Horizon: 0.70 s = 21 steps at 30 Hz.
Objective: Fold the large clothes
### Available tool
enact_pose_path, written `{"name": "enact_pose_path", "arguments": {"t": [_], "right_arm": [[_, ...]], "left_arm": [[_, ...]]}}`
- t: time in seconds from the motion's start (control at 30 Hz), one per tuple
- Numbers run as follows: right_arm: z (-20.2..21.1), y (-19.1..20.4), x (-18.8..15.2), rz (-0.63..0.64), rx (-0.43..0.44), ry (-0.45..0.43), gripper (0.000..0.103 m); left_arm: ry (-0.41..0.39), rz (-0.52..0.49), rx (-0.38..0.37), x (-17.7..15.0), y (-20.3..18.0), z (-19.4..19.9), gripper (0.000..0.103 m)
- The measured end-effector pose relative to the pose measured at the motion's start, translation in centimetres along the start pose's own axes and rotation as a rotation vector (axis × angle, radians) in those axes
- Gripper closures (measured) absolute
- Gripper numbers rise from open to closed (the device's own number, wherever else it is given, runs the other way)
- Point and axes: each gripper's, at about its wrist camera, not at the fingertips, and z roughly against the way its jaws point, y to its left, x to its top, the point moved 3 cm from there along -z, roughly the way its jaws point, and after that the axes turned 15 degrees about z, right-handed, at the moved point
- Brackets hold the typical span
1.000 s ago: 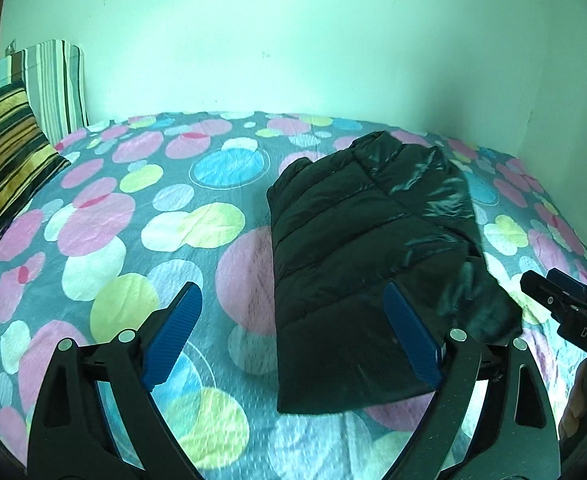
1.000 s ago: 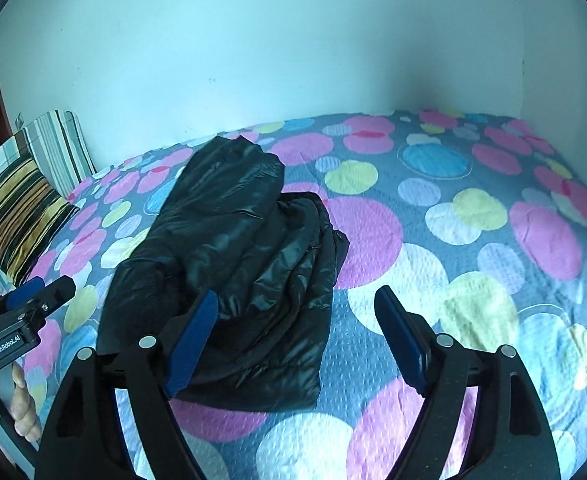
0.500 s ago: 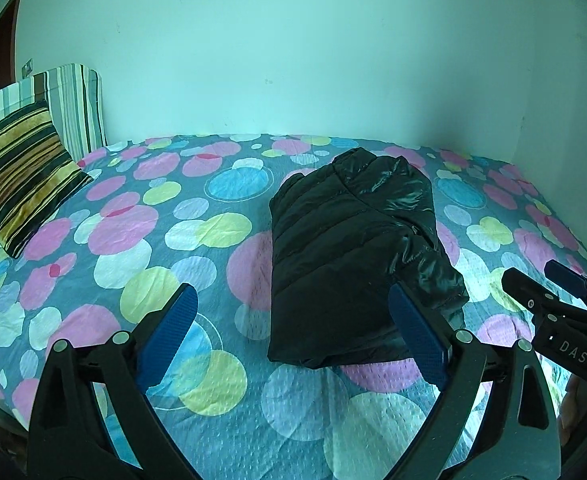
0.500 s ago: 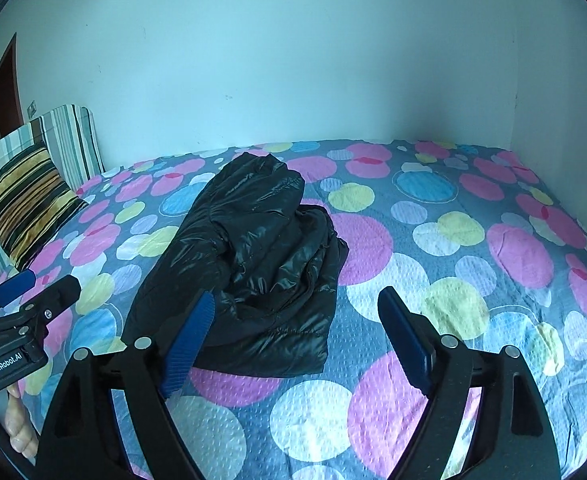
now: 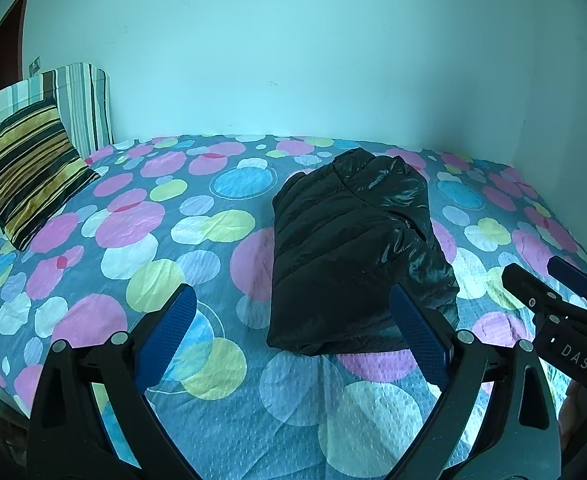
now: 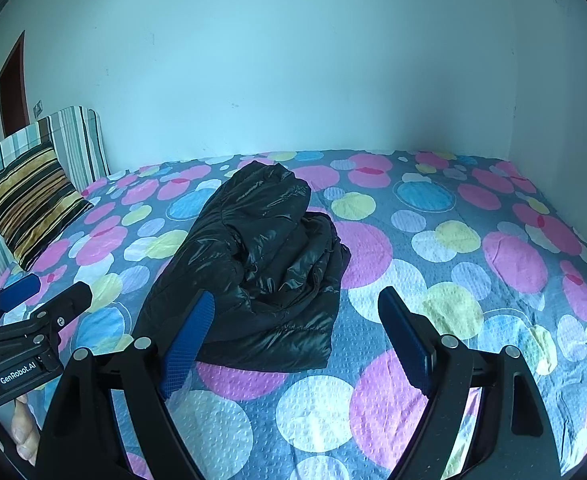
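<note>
Both grippers have pulled back from the black puffer jacket [image 5: 353, 252], which I now see smaller and untouched. It lies folded on the polka-dot bedspread [image 5: 141, 240], long axis running away from me toward the wall, collar end farthest. My left gripper [image 5: 293, 332] and right gripper [image 6: 297, 332] hang short of its near edge, jaws spread wide, holding nothing.
</note>
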Motion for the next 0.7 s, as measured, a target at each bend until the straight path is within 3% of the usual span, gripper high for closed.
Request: {"name": "enact_pose_path", "arguments": {"t": [0.7], "right_arm": [[1.4, 1.0, 0.5, 0.027, -0.013, -0.024, 0.02]], "left_arm": [[-0.018, 0.017, 0.016, -0.2, 0.6, 1.3, 0.002]]}}
